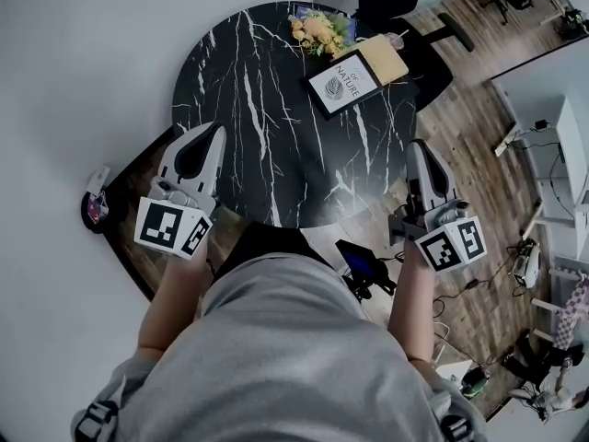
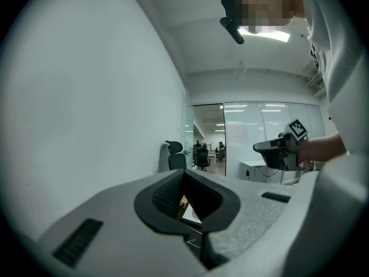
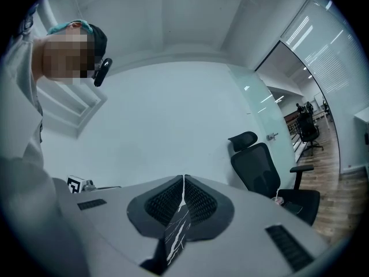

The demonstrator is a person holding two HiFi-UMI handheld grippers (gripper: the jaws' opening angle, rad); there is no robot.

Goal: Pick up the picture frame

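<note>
We find the left gripper [image 1: 198, 136] with its fingers spread and nothing between them, and the right gripper [image 1: 417, 145] with its fingers pressed together, empty. The picture frame [image 1: 343, 83] lies flat on the black marble table [image 1: 239, 72], well ahead of both sets of fingertips and untouched, nearer the right gripper's line than the left's. Yellow flowers [image 1: 317, 30] lie just beyond it, on the side away from the fingers.

Person: grey short-sleeved top [image 1: 276, 357], black webbing straps [image 1: 97, 422] at the shoulders

Left gripper [image 1: 210, 136] and right gripper [image 1: 420, 150]: pale grey moulded shells, black ribbed pads [image 3: 199, 201] lining the jaws, slotted black inserts on the flanks. Each carries a white cube [image 1: 172, 227] printed with black square markers
</note>
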